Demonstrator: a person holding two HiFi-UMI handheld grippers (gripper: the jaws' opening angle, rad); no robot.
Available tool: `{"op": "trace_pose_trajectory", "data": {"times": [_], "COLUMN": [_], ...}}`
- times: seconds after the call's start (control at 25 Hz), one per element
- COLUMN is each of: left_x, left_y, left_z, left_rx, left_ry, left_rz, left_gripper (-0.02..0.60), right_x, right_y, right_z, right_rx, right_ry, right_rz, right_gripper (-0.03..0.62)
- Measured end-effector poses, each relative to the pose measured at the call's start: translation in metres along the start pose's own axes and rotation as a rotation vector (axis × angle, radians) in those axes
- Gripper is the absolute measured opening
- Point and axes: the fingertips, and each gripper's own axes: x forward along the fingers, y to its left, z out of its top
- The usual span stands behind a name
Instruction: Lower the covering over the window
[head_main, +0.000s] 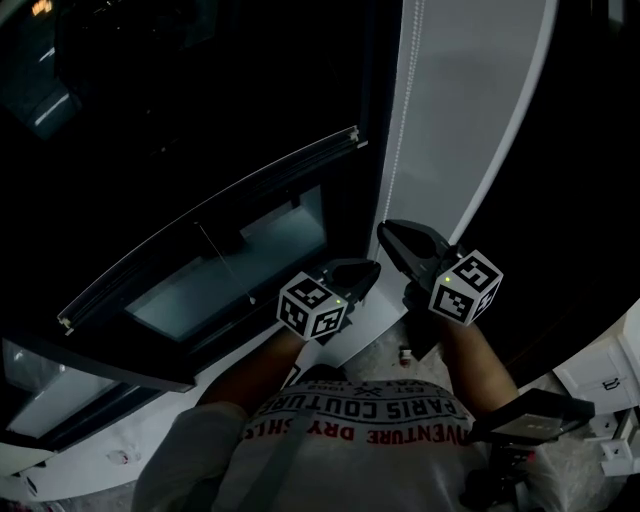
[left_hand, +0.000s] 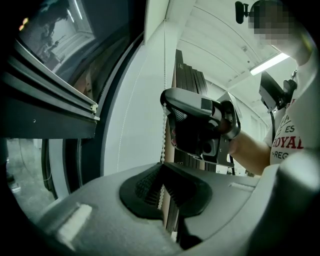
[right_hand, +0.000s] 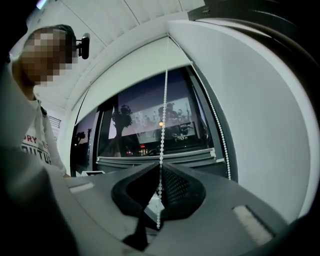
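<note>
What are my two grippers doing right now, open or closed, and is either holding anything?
Left gripper: closed, holding the bead chain.
Right gripper: closed, also holding the bead chain.

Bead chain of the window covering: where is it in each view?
Head view: the bead chain runs down from the top edge, right of centre.
Left gripper view: the bead chain vertical at centre, ending between the jaws.
Right gripper view: bead chain vertical at centre, before the window, into the jaws.
Shared landmark: the horizontal bar across the window.
</note>
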Motion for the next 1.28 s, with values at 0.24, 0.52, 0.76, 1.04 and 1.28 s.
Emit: {"op": "trace_pose_trajectory", "data": {"times": [0.24,0.52,0.76,1.04,1.28], "left_x": [0.003,0.006,0.008,0.012,0.010], "left_y": [-0.001,0.005,0.007,0.014,0.006], "left_z": [-0.013,-0.058,-0.101,-0.156,-0.189], "left_rx": [0.012,-0.027,-0.028,-0.042,-0.134], "left_ry": [0.038,0.120,0.203,0.322,0.390], "left_rz": [0.001,-0.006,0.005,0.022,0.012], "left_gripper": [0.008,0.008,0.008,0.008,0.009], "right_x": [-0.002,-0.009,-0.010,-0.014,-0.019], "right_y": [-0.004,-0.010,-0.012,-0.015,-0.015], "right_z": [-0.015,-0.061,-0.105,-0.158,-0.193], "right_rx": [-0.017,0.043,0.064,0.110,0.126], "right_ry": [0.021,0.073,0.155,0.249,0.326], "right_rz": [-0.013,-0.056,-0.075,-0.093,-0.095], "right_gripper": [0.017,0.018,0.018,0.018,0.018]}}
